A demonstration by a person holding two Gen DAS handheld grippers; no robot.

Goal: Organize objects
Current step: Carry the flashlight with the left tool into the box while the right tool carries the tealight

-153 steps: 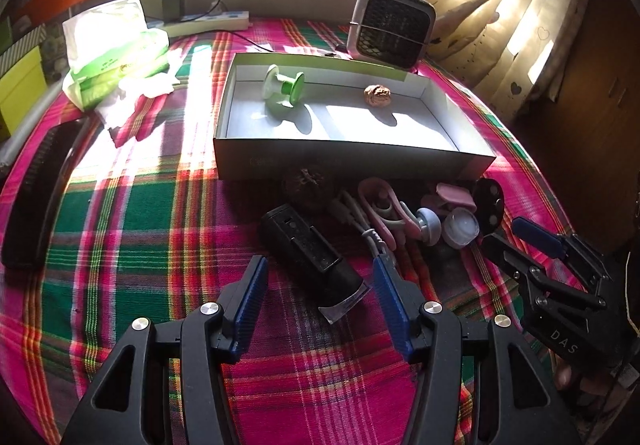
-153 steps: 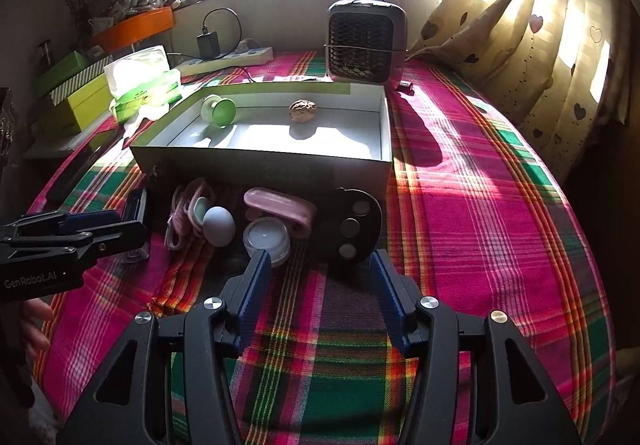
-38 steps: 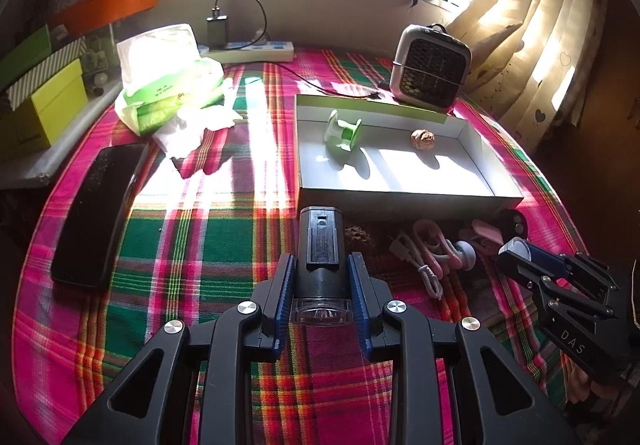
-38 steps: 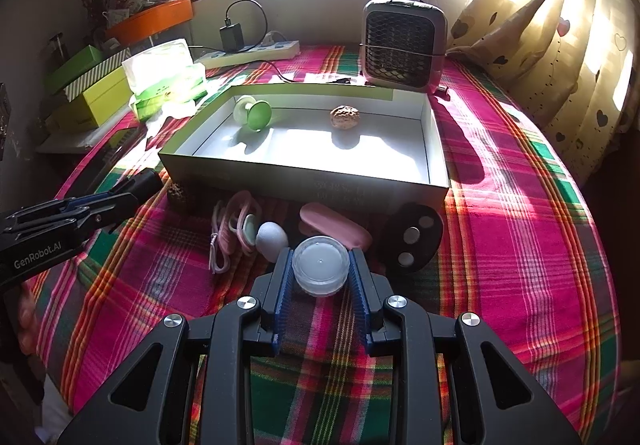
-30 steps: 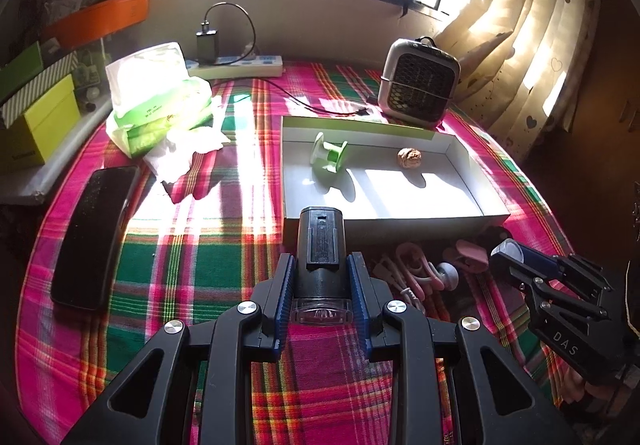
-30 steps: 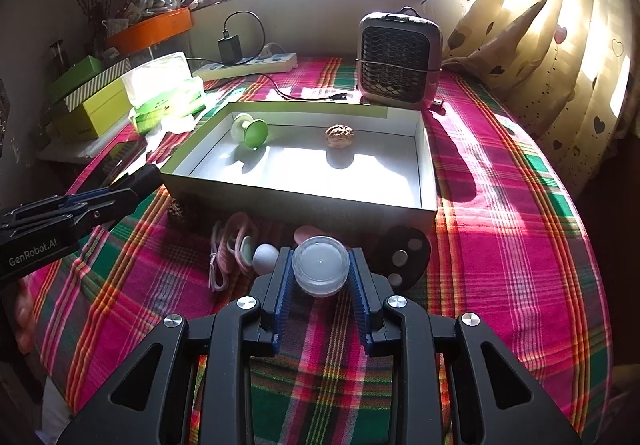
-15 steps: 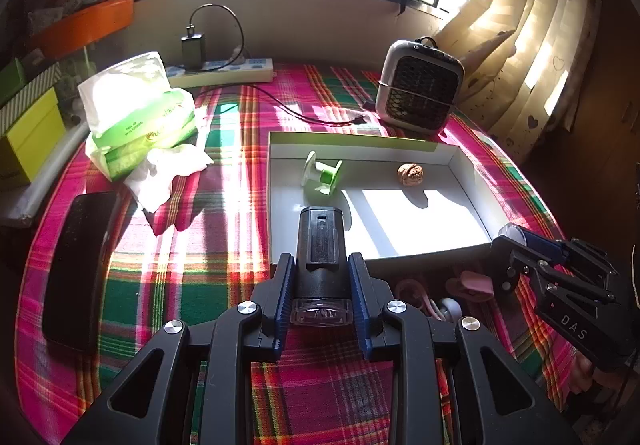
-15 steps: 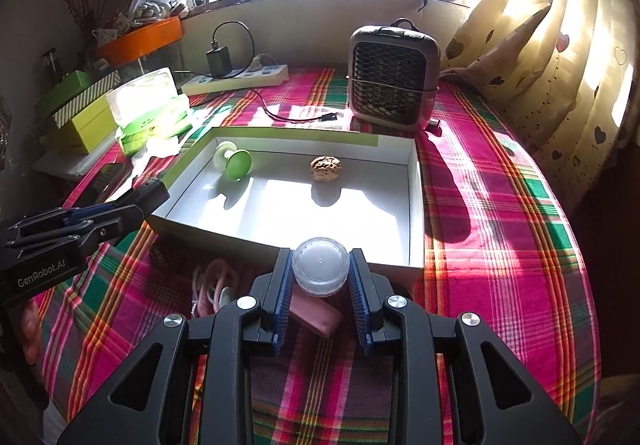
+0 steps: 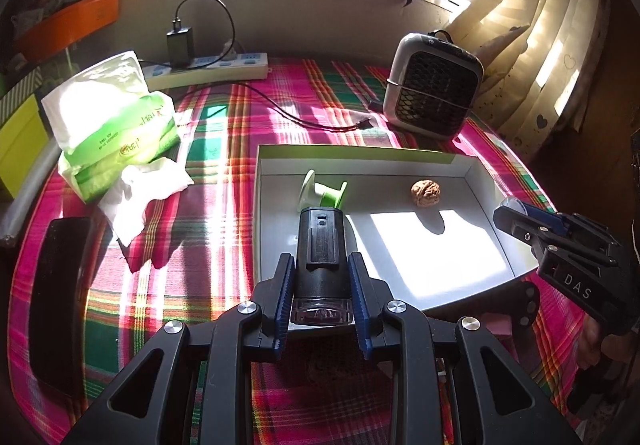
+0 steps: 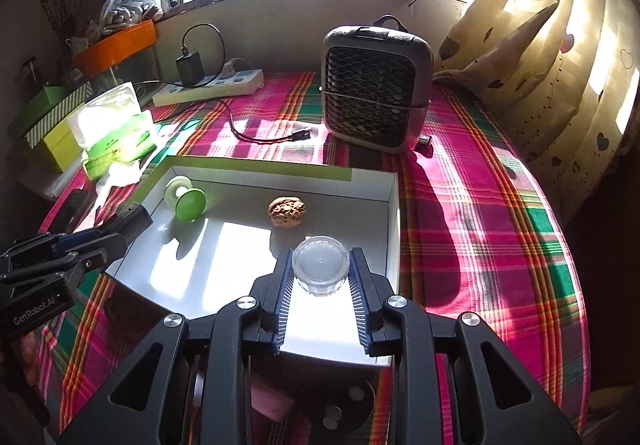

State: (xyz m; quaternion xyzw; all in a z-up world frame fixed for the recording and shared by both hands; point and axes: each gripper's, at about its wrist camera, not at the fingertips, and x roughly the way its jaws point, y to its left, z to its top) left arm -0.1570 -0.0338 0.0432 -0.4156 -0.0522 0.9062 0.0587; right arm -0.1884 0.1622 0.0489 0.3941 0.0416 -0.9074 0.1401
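2 claws grip items over box.

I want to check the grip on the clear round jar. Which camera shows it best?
The right wrist view: the clear round jar sits centred between the right gripper pads, over the box. The left wrist view shows only a sliver of it.

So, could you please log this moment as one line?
left tongs: grip black device | right tongs: grip clear jar | both over white box

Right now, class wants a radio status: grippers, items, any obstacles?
Left gripper shut on black device; right gripper shut on clear round jar. Both over white box. Spool, walnut inside; landing spots free.
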